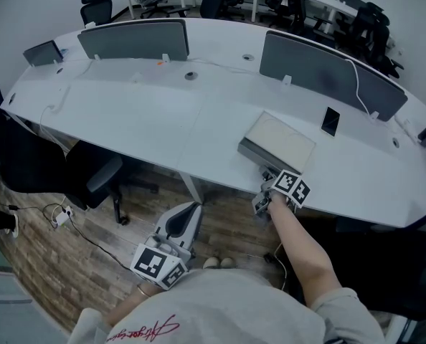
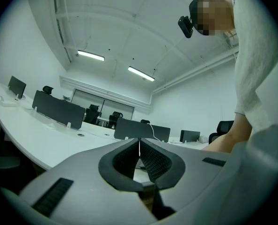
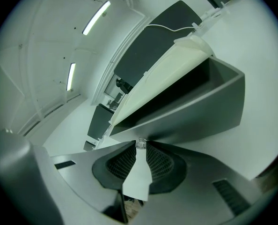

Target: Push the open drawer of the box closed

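In the head view, the box [image 1: 281,138] lies on the white desk [image 1: 141,113] near its front edge, with the grey drawer [image 1: 259,156] facing the person. This is probably why the right gripper [image 1: 272,181] is stretched forward to this side, its marker cube just behind it. The left gripper [image 1: 184,221] hangs low over the wooden floor, well apart from the box. I judge it is kept out of the way because one tool is enough for a push.

In the left gripper view, the left gripper [image 2: 139,149] points level across the desk. Its jaws are pressed together to a thin line and there is nothing between them.

In the right gripper view, the drawer [image 3: 200,102] is pulled out from under the cream top of the box, and its dark inside is visible, so it is not yet closed. The right gripper [image 3: 140,147] has its jaws only a little apart, and the tips pinch the small clear knob [image 3: 140,144] on the drawer front. Holding the knob should keep the push straight along the drawer.
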{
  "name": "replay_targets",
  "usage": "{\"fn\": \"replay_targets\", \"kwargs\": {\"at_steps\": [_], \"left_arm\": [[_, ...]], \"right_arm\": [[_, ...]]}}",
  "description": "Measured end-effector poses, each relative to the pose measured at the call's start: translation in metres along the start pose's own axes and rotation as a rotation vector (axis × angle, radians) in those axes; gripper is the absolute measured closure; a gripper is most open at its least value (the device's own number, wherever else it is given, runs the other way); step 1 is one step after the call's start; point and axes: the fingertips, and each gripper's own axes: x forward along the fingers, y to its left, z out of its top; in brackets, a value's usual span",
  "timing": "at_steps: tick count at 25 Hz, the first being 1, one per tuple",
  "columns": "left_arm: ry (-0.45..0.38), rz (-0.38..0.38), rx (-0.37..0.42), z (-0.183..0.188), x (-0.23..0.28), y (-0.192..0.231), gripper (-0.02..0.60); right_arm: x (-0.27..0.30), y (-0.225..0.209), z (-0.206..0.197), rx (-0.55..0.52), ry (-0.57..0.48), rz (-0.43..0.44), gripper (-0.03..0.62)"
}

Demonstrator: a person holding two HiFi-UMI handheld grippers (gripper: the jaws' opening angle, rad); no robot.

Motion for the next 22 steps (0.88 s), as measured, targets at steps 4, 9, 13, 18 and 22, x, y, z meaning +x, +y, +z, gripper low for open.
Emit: {"fn": "replay_targets", "kwargs": {"at_steps": [4, 9, 13, 18, 22], "left_arm": [[-0.003, 0.006, 0.000, 0.0001, -0.0014, 0.0001, 0.563], [-0.013, 0.005, 0.003, 0.0017, -0.0018, -0.0012, 0.563], [-0.010, 0.009, 0.004, 0.0012, -0.0036, -0.0004, 0.563], [-0.014, 0.013, 0.012, 0.0023, -0.0050, -0.0012, 0.563], [-0.009, 0.013, 0.021, 0.0021, -0.0057, -0.0024, 0.563]], "right_arm": [[0.0009, -0.0007, 0.0024, 0.018, 0.004, 0.004, 0.522], [0.0029, -0.0025, 0.0045, 0.045, 0.000, 0.007, 0.522], [0.0041, -0.0024, 0.0059, 0.059, -0.001, 0.007, 0.522], [0.0057, -0.0037, 0.0095, 0.072, -0.007, 0.004, 0.522], [0.0054, -0.0030, 0.0101, 0.078, -0.006, 0.008, 0.522]]}}
